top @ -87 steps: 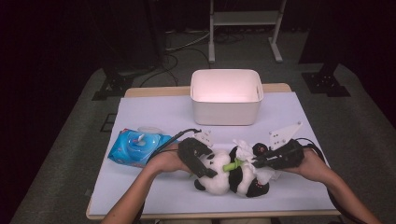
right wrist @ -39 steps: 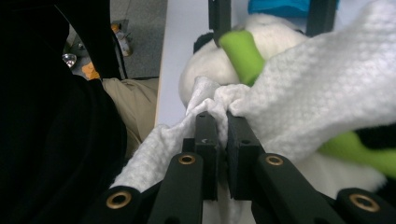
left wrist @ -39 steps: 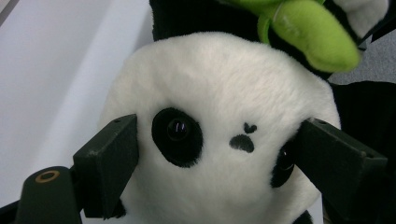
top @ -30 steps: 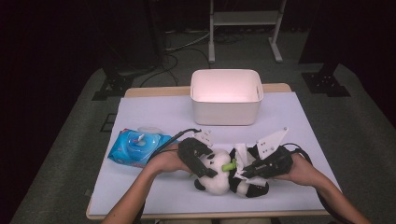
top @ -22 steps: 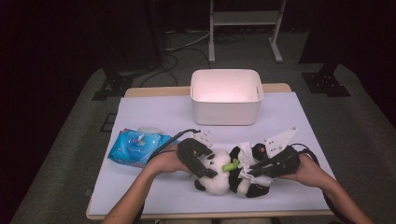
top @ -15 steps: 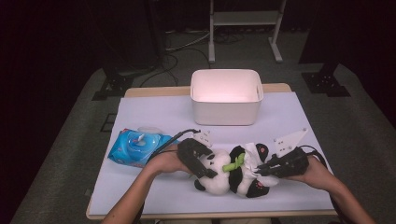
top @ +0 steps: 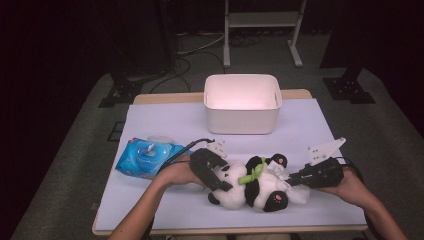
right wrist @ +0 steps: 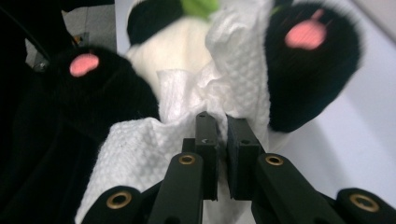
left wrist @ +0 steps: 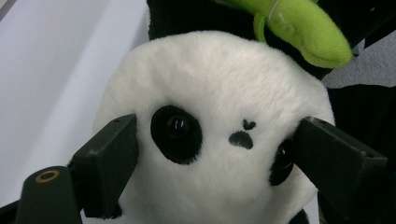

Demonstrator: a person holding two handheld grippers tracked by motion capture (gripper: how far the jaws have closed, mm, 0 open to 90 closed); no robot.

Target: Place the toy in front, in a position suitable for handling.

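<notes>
One fluffy plush panda (top: 250,187) lay on your worktop (top: 165,125). Your left gripper (left wrist: 212,154) clamped its furry head; your right gripper (right wrist: 223,140) pinched one quilted white wipe (right wrist: 187,107) tight.

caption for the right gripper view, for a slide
Right gripper shut on a white wipe, pressed against a plush panda's belly between its two pink-soled feet.

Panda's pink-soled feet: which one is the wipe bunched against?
The foot nearer the person, low in the high view: the wipe, pinched by the right gripper, bunches beside it. The other foot sits farther back, apart.
</notes>
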